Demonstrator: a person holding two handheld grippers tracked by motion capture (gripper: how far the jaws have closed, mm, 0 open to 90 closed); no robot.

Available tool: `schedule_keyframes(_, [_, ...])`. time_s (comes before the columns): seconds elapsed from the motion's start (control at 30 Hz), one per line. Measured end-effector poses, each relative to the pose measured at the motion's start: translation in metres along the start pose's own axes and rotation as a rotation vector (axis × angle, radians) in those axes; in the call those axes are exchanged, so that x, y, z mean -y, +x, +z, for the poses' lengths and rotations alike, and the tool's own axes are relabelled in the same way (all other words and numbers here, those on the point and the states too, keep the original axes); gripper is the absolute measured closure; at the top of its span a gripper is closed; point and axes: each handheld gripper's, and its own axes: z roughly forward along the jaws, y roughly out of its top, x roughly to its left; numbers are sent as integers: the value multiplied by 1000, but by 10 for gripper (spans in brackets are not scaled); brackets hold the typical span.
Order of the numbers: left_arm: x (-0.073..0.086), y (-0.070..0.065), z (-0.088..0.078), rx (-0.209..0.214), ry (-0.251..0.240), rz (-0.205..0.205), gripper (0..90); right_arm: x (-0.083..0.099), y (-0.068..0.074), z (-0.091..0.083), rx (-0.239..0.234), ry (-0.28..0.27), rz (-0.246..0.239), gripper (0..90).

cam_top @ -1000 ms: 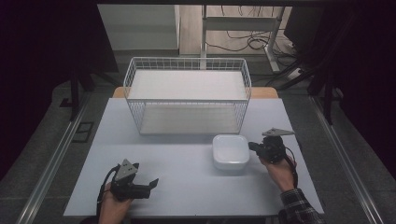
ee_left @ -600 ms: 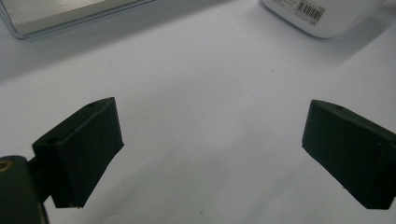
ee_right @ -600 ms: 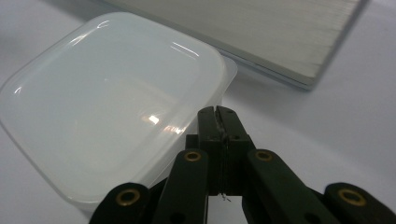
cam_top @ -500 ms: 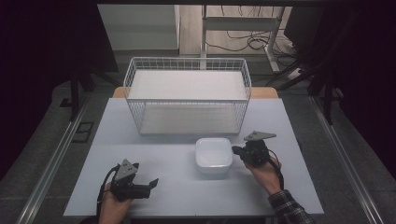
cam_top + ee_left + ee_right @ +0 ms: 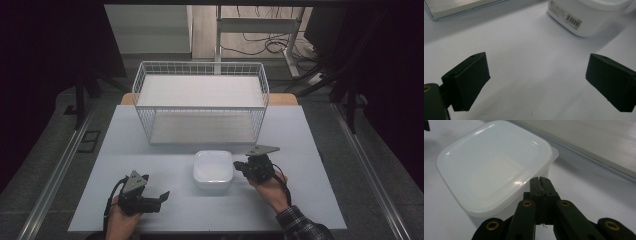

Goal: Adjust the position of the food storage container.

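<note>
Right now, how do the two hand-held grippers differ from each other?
The left gripper has its jaws spread wide with nothing between them; the right gripper has its jaws pressed shut. The left gripper sits apart from the white lidded container, near the table's front edge; the right gripper's tips are against the container's side. Both are black, cabled, and topped by a grey three-cornered plate.

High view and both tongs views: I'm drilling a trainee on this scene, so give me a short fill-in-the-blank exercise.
1. The box is closed by a white ____.
2. The right tongs, jaws ____, press against the box's side.
3. The left tongs have their jaws ____, with nothing between them.
4. Behind the box stands a white wire ____.

Missing words: lid; shut; open; basket
</note>
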Motion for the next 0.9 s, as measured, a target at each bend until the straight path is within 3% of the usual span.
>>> schedule_keyframes(0.1, [0, 0, 0, 0, 0, 0, 47, -1, 9, 4, -19, 4, -18, 888])
schedule_keyframes(0.2, [0, 0, 0, 1, 0, 1, 47, -1, 13, 6, -5, 10, -39, 880])
schedule_keyframes(0.53, [0, -1, 0, 3, 3, 3, 47, -2, 9, 5, 1, -20, -28, 875])
schedule_keyframes(0.9, [0, 0, 1, 3, 3, 3, 47, -8, 4, 16, 7, -55, -18, 884])
